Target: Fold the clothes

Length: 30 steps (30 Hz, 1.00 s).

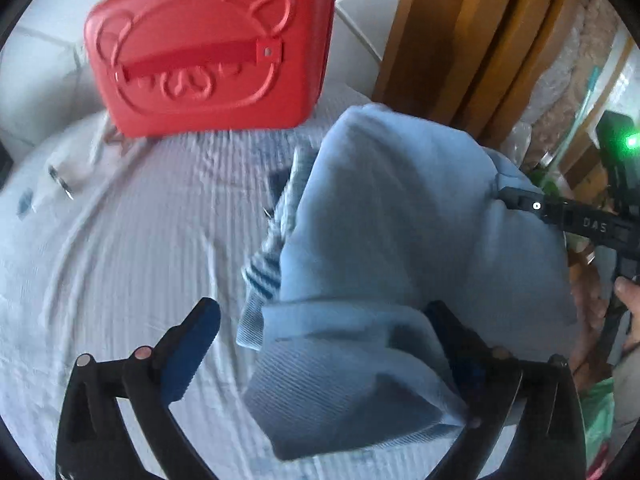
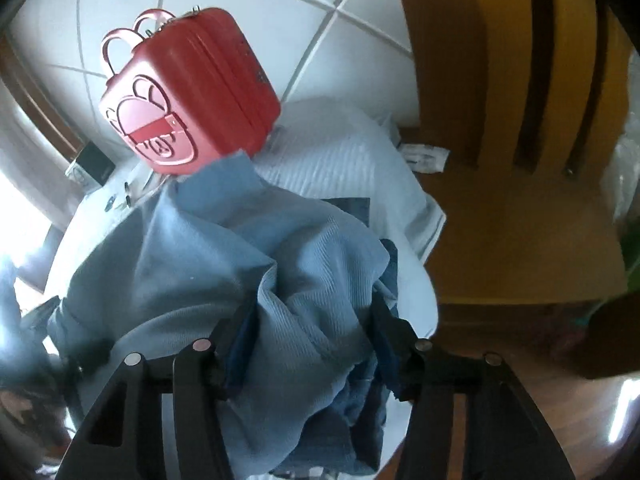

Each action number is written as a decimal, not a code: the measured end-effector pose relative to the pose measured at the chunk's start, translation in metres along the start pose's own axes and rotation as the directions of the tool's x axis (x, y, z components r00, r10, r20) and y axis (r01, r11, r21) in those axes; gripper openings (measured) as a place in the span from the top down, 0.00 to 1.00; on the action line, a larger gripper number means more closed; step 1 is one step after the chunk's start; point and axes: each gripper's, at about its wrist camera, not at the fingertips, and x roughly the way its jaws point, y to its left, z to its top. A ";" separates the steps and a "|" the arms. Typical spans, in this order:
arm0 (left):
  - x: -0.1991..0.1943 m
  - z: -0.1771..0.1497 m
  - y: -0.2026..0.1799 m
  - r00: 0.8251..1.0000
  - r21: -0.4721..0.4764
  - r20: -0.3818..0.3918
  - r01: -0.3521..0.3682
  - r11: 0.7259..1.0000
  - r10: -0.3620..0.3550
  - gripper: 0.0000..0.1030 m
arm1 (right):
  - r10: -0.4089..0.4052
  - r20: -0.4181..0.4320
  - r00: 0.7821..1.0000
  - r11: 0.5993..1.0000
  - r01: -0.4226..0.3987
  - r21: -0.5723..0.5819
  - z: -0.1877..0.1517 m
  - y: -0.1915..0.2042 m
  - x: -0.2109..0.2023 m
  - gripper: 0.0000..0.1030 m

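Observation:
A light blue garment (image 1: 384,232) with a striped cuff (image 1: 264,276) lies bunched on a round table covered with a white ribbed cloth (image 1: 132,248). My left gripper (image 1: 324,320) is open, its fingers wide apart, with a fold of the garment lying over its right finger. My right gripper (image 2: 312,320) stands with a bunched fold of the same garment (image 2: 224,264) between its fingers; they look partly open around it. The right gripper also shows in the left wrist view (image 1: 520,200), with its tip against the garment's far edge.
A red bear-embossed case (image 1: 208,52) stands on the table's far side, also in the right wrist view (image 2: 188,100). A wooden chair (image 2: 520,140) stands right of the table. Small metal items (image 1: 60,180) lie at the left. The floor is white tile (image 2: 240,4).

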 end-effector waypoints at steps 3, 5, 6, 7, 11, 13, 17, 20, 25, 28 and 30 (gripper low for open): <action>-0.031 0.007 -0.004 0.996 0.056 0.087 -0.028 0.998 0.024 0.00 | -0.041 0.082 0.996 0.999 0.042 -0.015 -0.001 0.017 -0.034 0.40; -0.043 0.015 -0.004 0.994 0.062 0.112 0.007 0.998 -0.014 0.00 | -0.063 0.145 0.987 0.998 0.066 -0.015 -0.007 0.029 -0.060 0.28; -0.046 0.019 -0.003 0.993 0.059 0.115 0.028 0.998 -0.035 0.00 | -0.071 0.173 0.982 0.997 0.074 -0.010 -0.010 0.035 -0.072 0.15; -0.048 0.019 -0.003 0.992 0.059 0.115 0.044 0.997 -0.051 0.00 | -0.080 0.193 0.978 0.997 0.081 0.004 -0.015 0.040 -0.082 0.05; -0.053 0.009 -0.004 0.991 0.062 0.095 0.084 0.995 -0.090 0.00 | -0.100 0.228 0.969 0.993 0.082 0.087 -0.045 0.055 -0.106 0.02; -0.058 0.000 -0.006 0.993 0.074 0.083 0.082 0.994 -0.088 0.00 | -0.097 0.229 0.969 0.990 0.069 0.125 -0.060 0.062 -0.111 0.01; -0.070 -0.015 -0.011 0.996 0.104 0.071 0.052 0.993 -0.060 0.00 | -0.115 0.216 0.970 0.980 0.075 0.184 -0.090 0.078 -0.112 0.01; -0.079 -0.023 -0.016 0.995 0.118 0.073 0.056 0.991 -0.065 0.00 | -0.135 0.199 0.971 0.974 0.093 0.207 -0.110 0.091 -0.117 0.01; -0.089 -0.031 -0.018 0.994 0.091 0.057 0.085 0.992 -0.090 0.00 | -0.165 0.185 0.969 0.967 0.122 0.223 -0.130 0.111 -0.127 0.01; -0.094 -0.032 -0.017 0.997 0.076 0.071 0.036 0.996 -0.041 0.00 | -0.190 0.192 0.963 0.962 0.143 0.233 -0.134 0.117 -0.135 0.01; -0.098 -0.034 -0.017 0.996 0.072 0.094 -0.007 0.997 0.000 0.00 | -0.188 0.194 0.963 0.963 0.141 0.231 -0.134 0.121 -0.136 0.01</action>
